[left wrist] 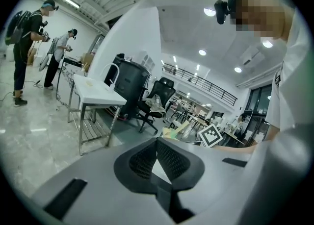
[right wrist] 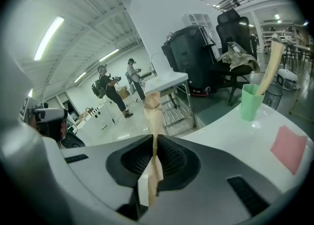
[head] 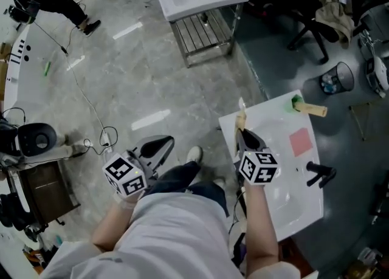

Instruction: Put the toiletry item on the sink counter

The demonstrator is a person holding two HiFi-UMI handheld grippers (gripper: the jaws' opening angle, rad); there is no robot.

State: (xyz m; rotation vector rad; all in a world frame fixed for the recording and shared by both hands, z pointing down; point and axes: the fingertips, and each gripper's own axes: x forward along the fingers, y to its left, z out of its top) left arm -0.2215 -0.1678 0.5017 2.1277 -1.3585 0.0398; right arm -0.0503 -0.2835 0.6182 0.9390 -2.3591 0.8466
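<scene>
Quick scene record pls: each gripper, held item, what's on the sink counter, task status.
left gripper: shut, empty, over the floor
right gripper: shut on paper-wrapped stick, at the counter's edge
sink counter: white; holds green cup, pink square, black faucet
green cup: holds a second stick, leaning
task status: held stick not yet set down

L tool (left wrist: pixel 157 143) jaws closed, empty | R tool (right wrist: pixel 153 138) jaws clamp paper packet (right wrist: pixel 153 105)

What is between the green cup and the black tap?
A flat pink square lies on the white counter, between the cup and the tap. The head view shows it.
</scene>
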